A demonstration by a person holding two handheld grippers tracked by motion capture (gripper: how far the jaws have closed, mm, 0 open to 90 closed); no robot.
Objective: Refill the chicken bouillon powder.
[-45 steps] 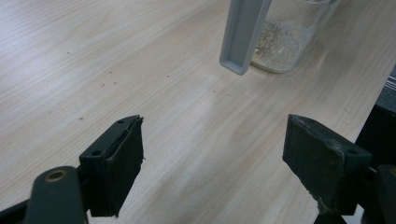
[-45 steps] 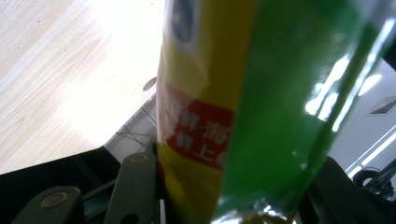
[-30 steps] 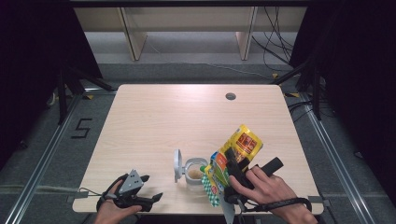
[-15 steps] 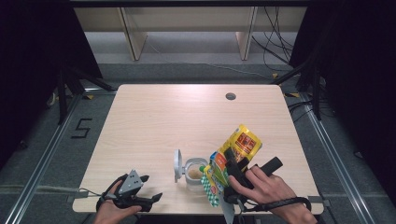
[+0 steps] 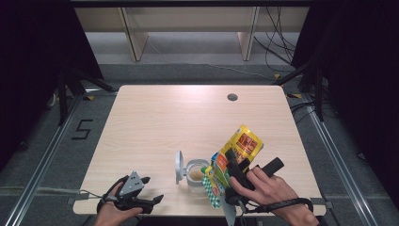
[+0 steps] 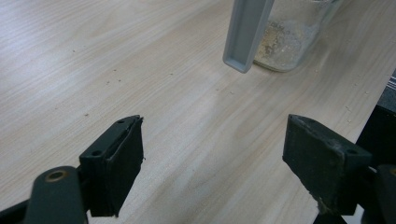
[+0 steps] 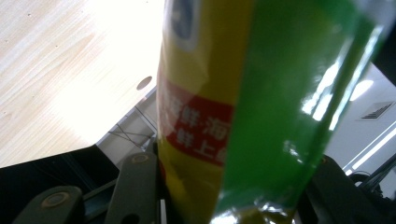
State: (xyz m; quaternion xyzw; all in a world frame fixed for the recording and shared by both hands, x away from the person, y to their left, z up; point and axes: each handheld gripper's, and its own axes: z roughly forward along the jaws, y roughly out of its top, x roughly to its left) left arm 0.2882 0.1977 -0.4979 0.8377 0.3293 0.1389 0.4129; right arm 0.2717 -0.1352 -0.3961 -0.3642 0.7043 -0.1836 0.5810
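Note:
A yellow and green snack bag hangs tilted over the table's front right, its lower end beside a small clear jar. My right gripper is shut on the bag; in the right gripper view the bag sits pinched between the two black jaws of that gripper. The jar holds a pale crumbly filling, and its grey lid stands flipped up on its left. At the front left edge my left gripper rests open and holds nothing. The left gripper view shows its own gripper with jaws wide apart, facing the jar and lid.
The light wooden table has a small round hole near its far right edge. Fine crumbs lie on the wood near the jar. Dark floor, metal rails and cables surround the table.

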